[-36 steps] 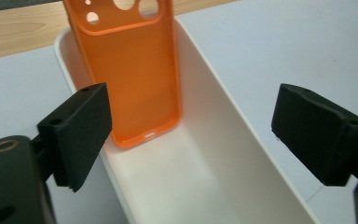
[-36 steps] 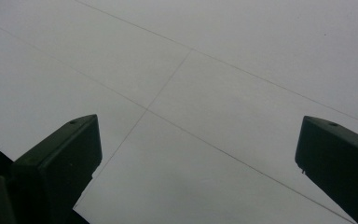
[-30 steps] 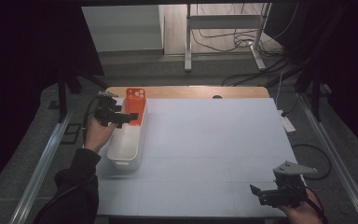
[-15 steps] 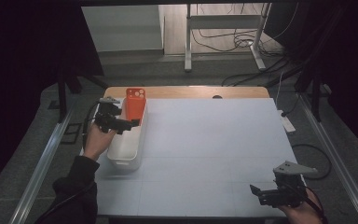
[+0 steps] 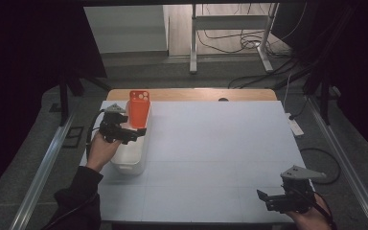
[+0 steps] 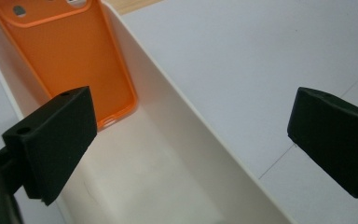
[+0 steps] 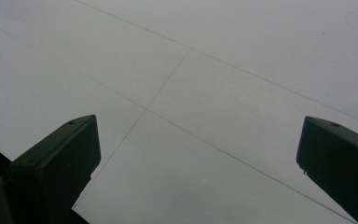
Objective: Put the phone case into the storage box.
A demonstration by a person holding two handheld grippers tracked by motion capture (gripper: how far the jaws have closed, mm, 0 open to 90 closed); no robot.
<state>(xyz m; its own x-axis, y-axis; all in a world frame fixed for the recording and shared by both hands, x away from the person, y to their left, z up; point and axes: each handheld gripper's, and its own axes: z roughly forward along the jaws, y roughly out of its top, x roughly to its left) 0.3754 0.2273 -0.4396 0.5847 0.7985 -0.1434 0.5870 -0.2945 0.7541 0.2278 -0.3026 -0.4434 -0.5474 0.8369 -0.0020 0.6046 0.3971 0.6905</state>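
Observation:
An orange phone case [image 5: 139,108] stands tilted against the far end of a long white bin [image 5: 130,158] at the table's left side. In the left gripper view the orange phone case [image 6: 70,51] leans inside the bin [image 6: 182,154], with nothing between the jaws. My left gripper [image 5: 133,135] hovers open over the bin, just in front of the case. Over the near right corner of the table my right gripper [image 5: 267,200] is open and holds nothing; its own view has bare white table [image 7: 191,93] under the right gripper [image 7: 196,163].
The white table top [image 5: 220,143] has a wooden strip [image 5: 196,94] along its far edge. Metal rails [image 5: 43,177] run along both sides. A table frame and cables [image 5: 230,43] lie on the floor beyond. A power strip [image 5: 294,125] sits off the right edge.
My left gripper has drawn back toward the person along the bin, away from the orange case. The case stays leaning in the bin. The right gripper has not moved.

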